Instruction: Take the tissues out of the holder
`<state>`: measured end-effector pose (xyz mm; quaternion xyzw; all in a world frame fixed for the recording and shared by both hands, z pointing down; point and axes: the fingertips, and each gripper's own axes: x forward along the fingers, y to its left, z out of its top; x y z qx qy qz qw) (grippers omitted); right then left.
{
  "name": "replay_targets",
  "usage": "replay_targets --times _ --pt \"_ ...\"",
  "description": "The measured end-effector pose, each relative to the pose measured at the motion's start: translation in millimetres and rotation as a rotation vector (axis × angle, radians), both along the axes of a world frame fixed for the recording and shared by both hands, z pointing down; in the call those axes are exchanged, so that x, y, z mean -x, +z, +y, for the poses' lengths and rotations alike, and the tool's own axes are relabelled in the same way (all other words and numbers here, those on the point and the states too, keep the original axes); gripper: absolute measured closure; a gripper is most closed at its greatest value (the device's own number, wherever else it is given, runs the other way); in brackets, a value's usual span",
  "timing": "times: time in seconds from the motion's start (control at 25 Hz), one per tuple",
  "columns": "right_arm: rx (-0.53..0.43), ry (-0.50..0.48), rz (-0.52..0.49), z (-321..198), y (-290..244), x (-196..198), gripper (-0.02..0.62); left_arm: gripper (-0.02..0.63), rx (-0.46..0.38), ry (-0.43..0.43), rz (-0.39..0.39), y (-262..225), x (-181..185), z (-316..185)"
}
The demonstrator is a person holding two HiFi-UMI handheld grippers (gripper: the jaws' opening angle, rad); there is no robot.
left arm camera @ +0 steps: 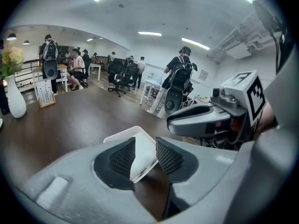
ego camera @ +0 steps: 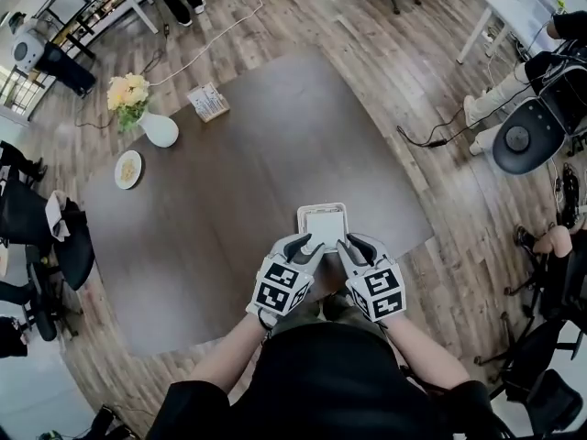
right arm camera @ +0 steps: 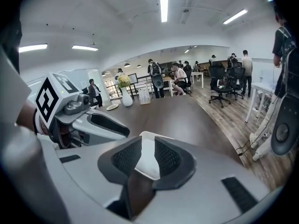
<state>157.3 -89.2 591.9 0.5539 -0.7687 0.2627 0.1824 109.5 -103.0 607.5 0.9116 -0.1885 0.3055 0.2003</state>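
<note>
A white square tissue holder (ego camera: 323, 225) lies flat on the dark table (ego camera: 229, 200), close to its near edge, with white tissue showing in its top. My left gripper (ego camera: 309, 243) sits at its near left corner and my right gripper (ego camera: 346, 245) at its near right corner. In the left gripper view the jaws (left arm camera: 140, 156) stand apart, and a corner of the holder (left arm camera: 142, 149) shows in the gap without the pads pressing it. In the right gripper view the jaws (right arm camera: 148, 157) stand a little apart, with the holder (right arm camera: 148, 166) showing between and beyond them.
At the table's far left stand a white vase of flowers (ego camera: 156, 126), a small plate (ego camera: 128, 169) and a card stand (ego camera: 208, 102). Black chairs (ego camera: 41, 246) line the left side. Office chairs and seated people (ego camera: 532, 108) are on the right.
</note>
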Motion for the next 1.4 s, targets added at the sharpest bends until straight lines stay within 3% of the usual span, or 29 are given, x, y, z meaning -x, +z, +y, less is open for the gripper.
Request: replay_targets --times 0.32,0.44,0.72,0.84,1.08,1.4 --pt "0.129 -0.094 0.082 -18 48 19 0.446 0.440 -0.004 0.139 -0.151 45 1 -10" --pt "0.172 -0.169 0.118 -20 62 19 0.414 0.437 -0.067 0.277 -0.245 57 1 -10" --pt "0.218 -0.495 0.392 -15 87 18 0.403 0.437 -0.213 0.628 -0.469 77 -6 -8" --pt "0.218 -0.583 0.463 -15 91 24 0.403 0.437 -0.240 0.720 -0.525 84 -7 -5" --pt "0.253 -0.691 0.519 -20 103 28 0.405 0.437 -0.203 0.739 -0.530 87 -11 -8" --pt "0.256 -0.719 0.541 -18 107 28 0.442 0.443 -0.211 0.713 -0.487 93 -11 -6"
